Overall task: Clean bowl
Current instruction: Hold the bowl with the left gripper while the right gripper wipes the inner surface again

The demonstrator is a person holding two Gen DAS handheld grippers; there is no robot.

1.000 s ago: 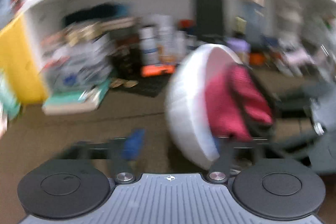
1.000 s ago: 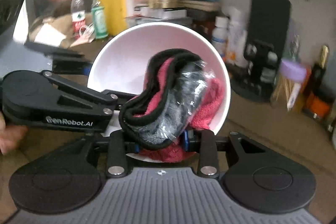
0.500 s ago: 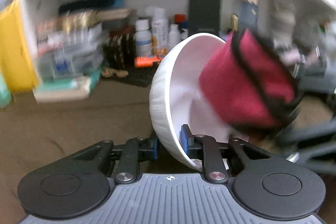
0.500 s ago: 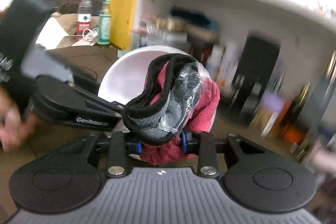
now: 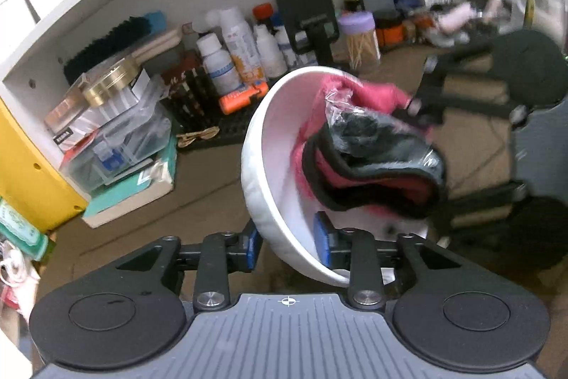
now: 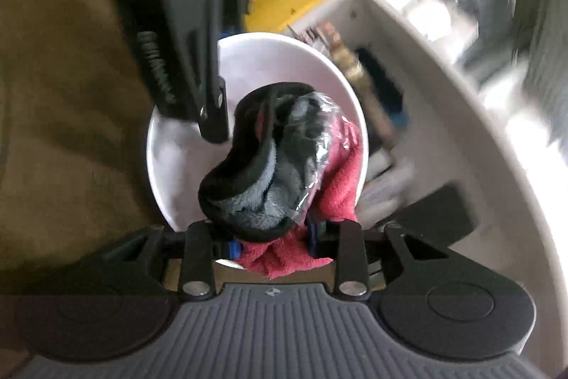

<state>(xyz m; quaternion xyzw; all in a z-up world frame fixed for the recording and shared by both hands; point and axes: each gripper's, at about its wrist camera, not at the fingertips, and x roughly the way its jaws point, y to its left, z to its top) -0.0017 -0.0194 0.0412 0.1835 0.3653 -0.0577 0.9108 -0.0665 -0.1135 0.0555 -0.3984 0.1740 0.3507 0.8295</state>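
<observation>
So we had the white bowl [image 5: 269, 144] tipped up on its side, clear of the brown tabletop [image 5: 149, 201], just in front of the cluttered shelf [image 5: 106, 9]. Our left gripper [image 5: 289, 242] was clamped on the bowl's lower rim, one blue pad [image 5: 321, 238] inside the bowl and the other outside it. Our right gripper [image 6: 273, 242] was pinching a bunched pink cloth [image 6: 340, 180] with grey fleece and a black border, and that wad was pushed into the bowl's hollow, against the inside wall. Some clear plastic film [image 6: 319, 144] was wrapped over the cloth. Behind the bowl stood white bottles [image 5: 234, 52] and a toothpick jar [image 5: 360, 41]. Right wrist view was pretty smeared, fwiw.
</observation>
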